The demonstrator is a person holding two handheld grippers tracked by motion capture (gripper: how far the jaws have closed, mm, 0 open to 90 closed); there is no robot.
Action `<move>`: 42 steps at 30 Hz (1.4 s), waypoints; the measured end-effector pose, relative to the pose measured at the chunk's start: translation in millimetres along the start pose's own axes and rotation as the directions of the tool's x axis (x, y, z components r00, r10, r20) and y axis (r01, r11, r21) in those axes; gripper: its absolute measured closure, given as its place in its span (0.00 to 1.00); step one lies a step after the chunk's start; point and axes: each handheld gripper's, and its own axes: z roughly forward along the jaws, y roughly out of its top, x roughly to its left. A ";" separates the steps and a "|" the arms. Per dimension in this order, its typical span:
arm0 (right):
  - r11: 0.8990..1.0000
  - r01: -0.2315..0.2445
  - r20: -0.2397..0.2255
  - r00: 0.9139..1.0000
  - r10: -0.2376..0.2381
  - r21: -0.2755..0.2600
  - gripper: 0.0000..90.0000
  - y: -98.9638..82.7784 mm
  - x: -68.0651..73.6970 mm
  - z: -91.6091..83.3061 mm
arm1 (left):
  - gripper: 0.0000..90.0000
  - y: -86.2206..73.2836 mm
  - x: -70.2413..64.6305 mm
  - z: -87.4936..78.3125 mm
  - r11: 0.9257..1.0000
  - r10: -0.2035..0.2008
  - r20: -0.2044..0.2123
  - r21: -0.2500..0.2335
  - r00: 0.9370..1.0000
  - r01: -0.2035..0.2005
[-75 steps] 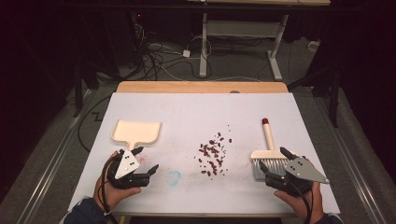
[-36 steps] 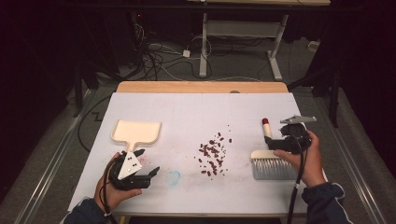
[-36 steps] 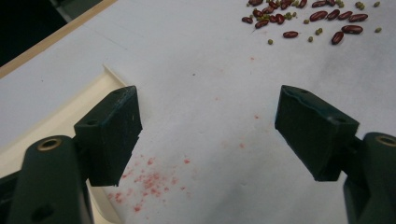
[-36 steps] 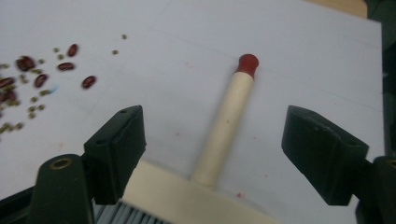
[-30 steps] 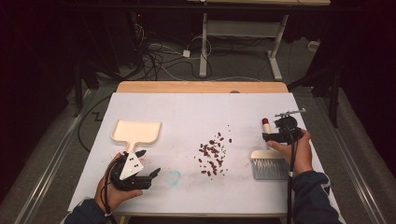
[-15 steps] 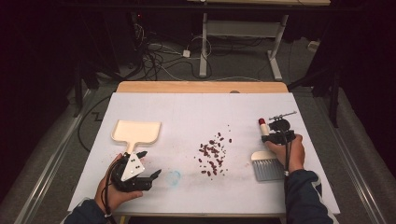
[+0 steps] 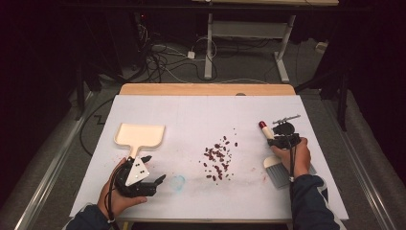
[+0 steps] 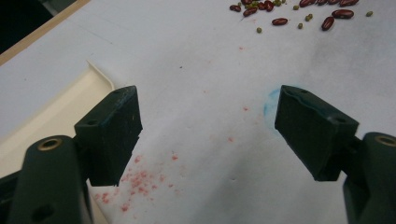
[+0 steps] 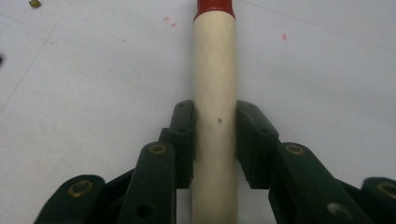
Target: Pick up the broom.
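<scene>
At the right of the surface (image 7: 201,110), the right claw (image 9: 215,140) has just clenched on the brush handle (image 9: 214,70), whose long axis runs far-left, beans (image 7: 218,158) lying leftward.

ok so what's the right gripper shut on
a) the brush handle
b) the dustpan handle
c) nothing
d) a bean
a: in the right gripper view the right gripper has both jaws pressed against the cream brush handle, just below its red tip; the dustpan lies across the table by the left gripper.
</scene>
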 end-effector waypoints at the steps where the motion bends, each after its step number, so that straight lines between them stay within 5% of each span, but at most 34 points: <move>1: 1.000 0.003 -0.003 1.000 -0.003 -0.008 0.78 -0.2 0.2 -1.4 | 0.25 0.1 0.2 -0.3 1.000 -0.003 0.002 -0.003 1.000 0.003; 6: 0.994 0.011 -0.019 1.000 -0.013 -0.113 0.78 -2.4 -0.1 -18.6 | 0.25 1.0 0.3 -2.2 1.000 -0.015 0.000 -0.018 1.000 0.015; 9: 0.980 0.017 -0.023 0.999 -0.022 -0.197 0.79 -5.4 0.6 -36.2 | 0.25 2.6 0.3 -3.5 0.999 -0.033 0.005 -0.036 0.999 0.033; 15: 0.938 0.033 -0.052 0.997 -0.054 -0.345 0.79 -12.8 5.6 -74.6 | 0.25 14.8 -1.7 -3.4 0.995 -0.055 0.019 -0.077 0.998 0.056; 17: 0.921 0.032 -0.055 0.997 -0.058 -0.389 0.79 -13.7 8.7 -86.6 | 0.25 29.8 -6.7 -1.2 0.991 -0.074 0.081 -0.107 0.994 0.082; 20: 0.894 0.035 -0.062 0.996 -0.070 -0.447 0.79 -14.1 17.1 -103.2 | 0.25 42.2 -13.7 2.6 0.989 -0.065 0.118 -0.124 0.991 0.079; 21: 0.885 0.039 -0.065 0.995 -0.078 -0.464 0.79 -14.0 20.9 -108.1 | 0.24 55.7 -22.9 8.1 0.989 -0.047 0.163 -0.132 0.986 0.069; 23: 0.866 0.048 -0.064 0.994 -0.092 -0.497 0.79 -13.8 29.4 -117.0 | 0.23 63.1 -29.1 11.6 0.989 -0.035 0.180 -0.135 0.983 0.060; 24: 0.857 0.055 -0.061 0.993 -0.100 -0.513 0.79 -13.8 34.4 -121.2 | 0.23 78.5 -41.8 18.8 0.987 -0.019 0.231 -0.153 0.973 0.055; 25: 0.857 0.055 -0.061 0.993 -0.100 -0.513 0.79 -13.8 34.4 -121.2 | 0.23 78.5 -41.8 18.8 0.987 -0.019 0.231 -0.153 0.973 0.055; 26: 0.836 0.065 -0.057 0.992 -0.114 -0.545 0.79 -14.1 45.4 -128.5 | 0.23 86.7 -48.1 22.7 0.984 -0.017 0.264 -0.165 0.964 0.062; 28: 0.817 0.065 -0.063 0.990 -0.123 -0.573 0.79 -15.0 57.2 -133.4 | 0.23 103.2 -62.4 31.3 0.981 0.001 0.305 -0.187 0.952 0.059; 29: 0.817 0.065 -0.063 0.990 -0.123 -0.573 0.79 -15.0 57.2 -133.4 | 0.23 110.9 -69.3 35.8 0.979 0.008 0.327 -0.197 0.945 0.060; 30: 0.802 0.081 -0.067 0.987 -0.149 -0.591 0.79 -15.3 69.5 -137.0 | 0.23 124.8 -82.8 45.0 0.976 0.015 0.350 -0.209 0.936 0.062; 31: 0.802 0.081 -0.067 0.987 -0.149 -0.591 0.79 -15.3 69.5 -137.0 | 0.24 124.8 -82.8 45.0 0.976 0.015 0.350 -0.209 0.936 0.062; 32: 0.782 0.092 -0.058 0.985 -0.162 -0.616 0.79 -16.9 83.1 -140.4 | 0.25 130.6 -88.2 49.5 0.974 0.010 0.354 -0.213 0.935 0.070; 36: 0.755 0.105 -0.075 0.977 -0.200 -0.647 0.79 -20.8 105.3 -143.0 | 0.30 144.1 -99.0 67.1 0.966 -0.046 0.386 -0.218 0.921 0.140; 38: 0.741 0.107 -0.079 0.974 -0.211 -0.663 0.79 -23.4 114.2 -144.0 | 0.36 145.8 -100.3 73.7 0.961 -0.072 0.385 -0.219 0.920 0.167; 39: 0.737 0.111 -0.083 0.972 -0.220 -0.666 0.78 -24.1 118.0 -144.6 | 0.39 145.2 -100.6 78.6 0.962 -0.086 0.370 -0.209 0.925 0.173; 42: 0.725 0.110 -0.096 0.967 -0.236 -0.680 0.78 -26.9 126.2 -147.5 | 0.46 142.5 -98.6 80.5 0.960 -0.097 0.379 -0.206 0.920 0.187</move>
